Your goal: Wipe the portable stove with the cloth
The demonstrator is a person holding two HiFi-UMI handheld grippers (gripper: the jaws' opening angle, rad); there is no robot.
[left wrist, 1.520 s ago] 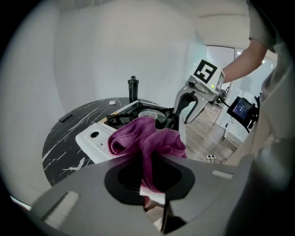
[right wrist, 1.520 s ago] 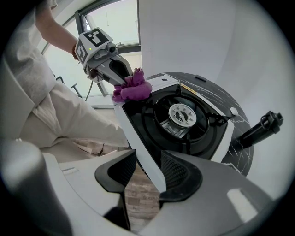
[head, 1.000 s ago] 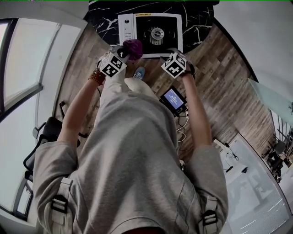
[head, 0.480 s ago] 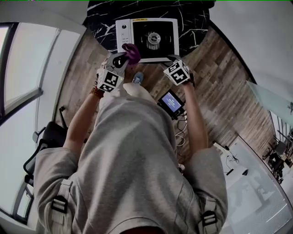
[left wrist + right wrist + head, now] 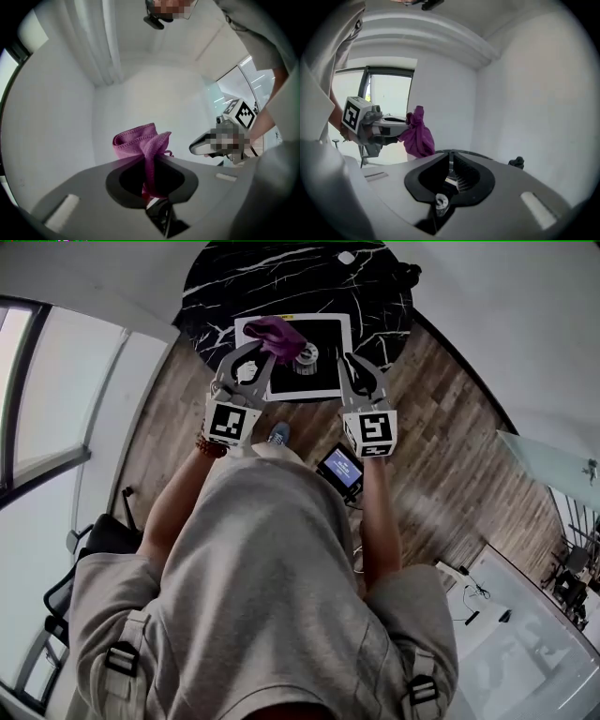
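1. Purple cloth [image 5: 277, 334] is clenched in my left gripper [image 5: 255, 351]. The jaws pinch its bunched middle, and loose folds stick out past the tips.
2. From the head view the cloth sits over the far left corner of the portable stove [image 5: 323, 381]. I cannot tell whether it touches the stove.
3. My right gripper [image 5: 352, 364] is over the stove's right edge. Its jaws have just been closing and now meet with nothing between them.
4. The two grippers are well apart, one at each side of the stove.
5. The stove has a white frame, a black top and a round burner [image 5: 306, 354] at its middle.
6. It lies on a round black marble-patterned table [image 5: 281, 277], its near edge close to the table's near rim.
7. Bare tabletop shows beyond the stove and on both its sides.
8. Wooden floor [image 5: 450, 427] lies on the near side, with a small lit screen [image 5: 342, 468] there, near right of the stove.
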